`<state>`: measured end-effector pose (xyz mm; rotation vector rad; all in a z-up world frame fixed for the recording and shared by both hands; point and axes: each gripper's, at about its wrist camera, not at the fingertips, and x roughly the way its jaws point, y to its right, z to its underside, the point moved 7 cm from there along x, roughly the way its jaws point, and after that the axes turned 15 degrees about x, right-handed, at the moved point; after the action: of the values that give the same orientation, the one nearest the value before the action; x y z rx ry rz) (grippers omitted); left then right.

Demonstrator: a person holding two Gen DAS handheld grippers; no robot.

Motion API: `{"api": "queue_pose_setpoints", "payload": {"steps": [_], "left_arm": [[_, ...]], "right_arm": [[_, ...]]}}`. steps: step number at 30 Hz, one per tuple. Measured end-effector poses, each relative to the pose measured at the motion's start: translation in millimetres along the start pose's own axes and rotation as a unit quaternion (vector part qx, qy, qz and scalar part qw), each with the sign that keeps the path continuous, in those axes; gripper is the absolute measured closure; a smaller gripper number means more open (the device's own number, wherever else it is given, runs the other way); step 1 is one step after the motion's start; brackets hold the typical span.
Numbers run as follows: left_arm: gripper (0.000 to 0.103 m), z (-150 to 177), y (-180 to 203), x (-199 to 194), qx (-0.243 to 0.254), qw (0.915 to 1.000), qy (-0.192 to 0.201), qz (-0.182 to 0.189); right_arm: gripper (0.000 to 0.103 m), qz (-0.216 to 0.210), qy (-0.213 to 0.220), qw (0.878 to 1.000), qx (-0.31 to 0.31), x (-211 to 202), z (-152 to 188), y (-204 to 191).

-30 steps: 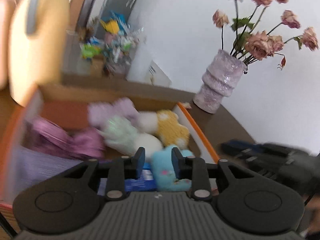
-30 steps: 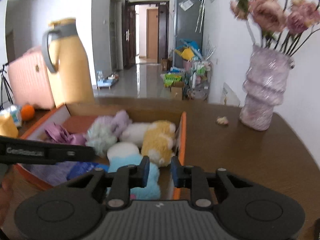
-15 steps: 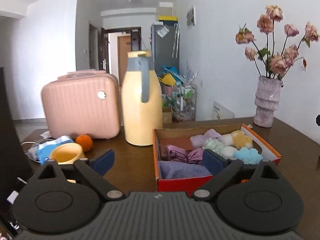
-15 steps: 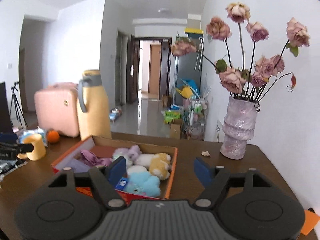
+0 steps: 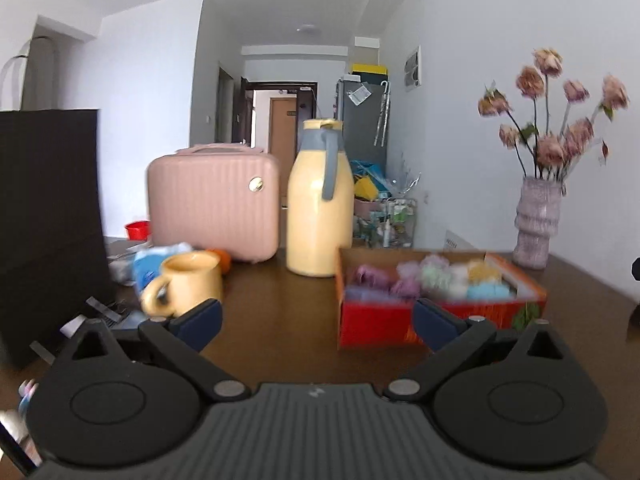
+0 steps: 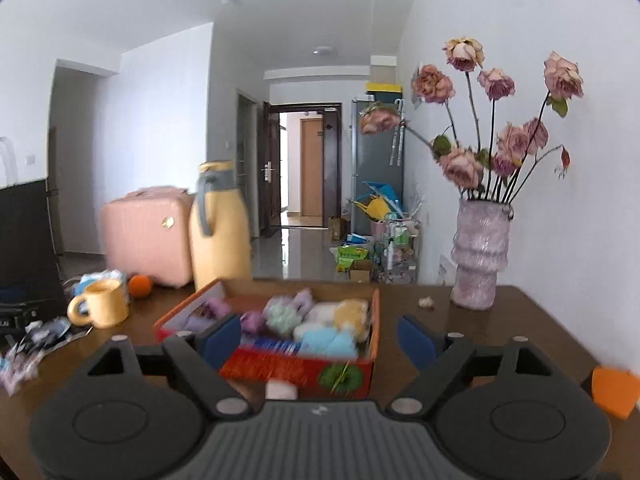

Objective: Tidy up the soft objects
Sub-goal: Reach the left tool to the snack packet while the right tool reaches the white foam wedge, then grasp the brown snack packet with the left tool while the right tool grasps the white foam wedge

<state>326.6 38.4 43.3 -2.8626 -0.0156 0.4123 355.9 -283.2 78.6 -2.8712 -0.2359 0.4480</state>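
1. Backing away from the box, both grippers now see the whole red cardboard box (image 5: 400, 326) from a distance, where a second ago each was right over its contents.
2. Left gripper (image 5: 316, 322): its jaws are opening, spread wide and holding nothing, with bare desk (image 5: 280, 320) between the blue pads; a second ago they stood nearly closed above the blue plush toy (image 5: 486, 292).
3. Right gripper (image 6: 318, 338): its jaws are also opening, wide apart and empty; the box (image 6: 296, 360) shows between them but beyond the fingertips, untouched.
4. Soft toys (image 6: 320, 316) lie packed inside the box: purple, mint, white, yellow and blue pieces, blurred in both views. They rest in the same arrangement as before.
5. The box sits near the middle of the desk, just in front of the yellow thermos (image 5: 320, 208), which stands beside the pink suitcase (image 5: 214, 204).
6. A yellow mug (image 5: 188, 284) stands toward the desk's left side, with an orange (image 6: 140, 286) behind it.
7. The vase of dried roses (image 6: 480, 256) stands near the right far corner, well apart from the box.
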Motion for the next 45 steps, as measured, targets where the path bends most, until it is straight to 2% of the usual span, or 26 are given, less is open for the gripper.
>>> {"api": "queue_pose_setpoints", "payload": {"steps": [4,6,8,10,12,18,22,26,30,32,36,38,39,42,45], "left_arm": [[0.000,44,14,-43,0.005,0.9999,0.009,-0.003],[0.000,70,20,-54,-0.011,0.9998,-0.015,0.001],[0.000,88,27,-60,0.000,0.9990,-0.041,0.019],[0.000,96,33,-63,0.012,0.9985,-0.051,0.017],[0.000,95,39,-62,0.019,0.9980,-0.051,0.032],[0.000,82,50,-38,0.013,0.9971,-0.055,0.052],[0.000,73,61,-10,0.031,0.9952,-0.063,0.068],[0.000,62,64,37,0.052,0.9933,-0.080,0.065],[0.000,47,69,76,0.054,0.9911,-0.090,0.082],[0.000,40,75,91,0.055,0.9899,-0.091,0.093],[0.000,35,100,125,0.071,0.9844,-0.109,0.119],[0.000,32,120,140,0.089,0.9806,-0.107,0.138],[0.000,29,131,146,0.097,0.9789,-0.102,0.148],[0.001,24,154,168,0.109,0.9752,-0.104,0.163],[0.010,20,172,191,0.104,0.9725,-0.115,0.174]], "right_arm": [[0.017,-0.002,-0.011,1.000,-0.007,-27,62,-6],[0.017,0.004,-0.019,1.000,-0.005,-38,90,-9],[0.017,0.008,-0.033,0.999,-0.004,-51,121,-10],[0.017,0.010,-0.049,0.999,0.007,-61,143,-11],[0.017,0.003,-0.063,0.998,0.022,-67,156,-15],[0.017,0.005,-0.059,0.998,0.030,-55,149,-18],[0.018,0.008,-0.071,0.997,0.043,-24,134,-13],[0.018,0.001,-0.095,0.994,0.050,36,113,-11],[0.020,-0.009,-0.124,0.992,0.038,112,102,-14],[0.023,0.006,-0.143,0.989,0.035,153,100,-13],[0.034,0.012,-0.171,0.984,0.040,205,100,-10],[0.065,0.016,-0.183,0.982,0.040,222,103,-8],[0.071,0.014,-0.189,0.981,0.036,224,104,-6],[0.074,0.000,-0.190,0.981,0.037,210,102,7],[0.074,-0.025,-0.153,0.985,0.073,186,88,33]]}}
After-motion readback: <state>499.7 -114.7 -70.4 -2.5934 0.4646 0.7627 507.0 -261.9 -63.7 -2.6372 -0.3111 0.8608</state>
